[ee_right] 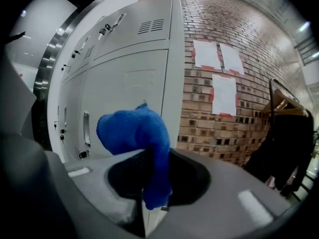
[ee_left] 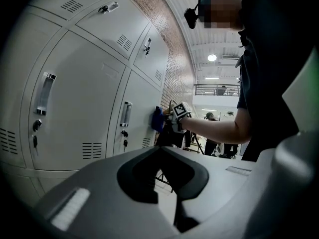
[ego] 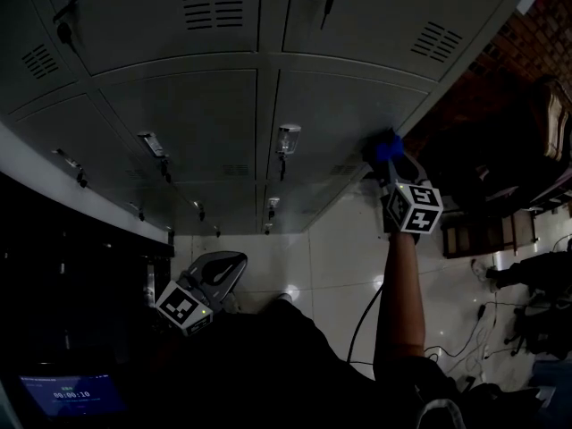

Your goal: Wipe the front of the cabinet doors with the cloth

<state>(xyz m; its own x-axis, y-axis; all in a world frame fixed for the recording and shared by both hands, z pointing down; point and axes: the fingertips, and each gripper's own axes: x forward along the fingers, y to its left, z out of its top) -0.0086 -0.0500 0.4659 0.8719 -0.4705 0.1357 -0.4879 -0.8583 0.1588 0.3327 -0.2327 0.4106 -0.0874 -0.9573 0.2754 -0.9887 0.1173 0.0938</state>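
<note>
While the grey metal cabinet doors (ego: 206, 123) fill most of the head view with flat painted fronts, a pale tiled floor (ego: 340, 248) runs below them and a brick wall (ee_right: 224, 123) meets the cabinet's end. The right gripper (ee_right: 154, 183), on an outstretched arm, has its jaws closed on a blue cloth (ee_right: 132, 128), whose bunched end is pressed against a door front near that end edge. The left gripper (ee_left: 174, 203) hangs low by the person's body, away from the cloth, jaws together with nothing between them. White paper sheets (ee_right: 219, 73) are stuck on the brick; the doors carry small chrome handles (ego: 287, 138) and vent slots (ego: 213, 7)
</note>
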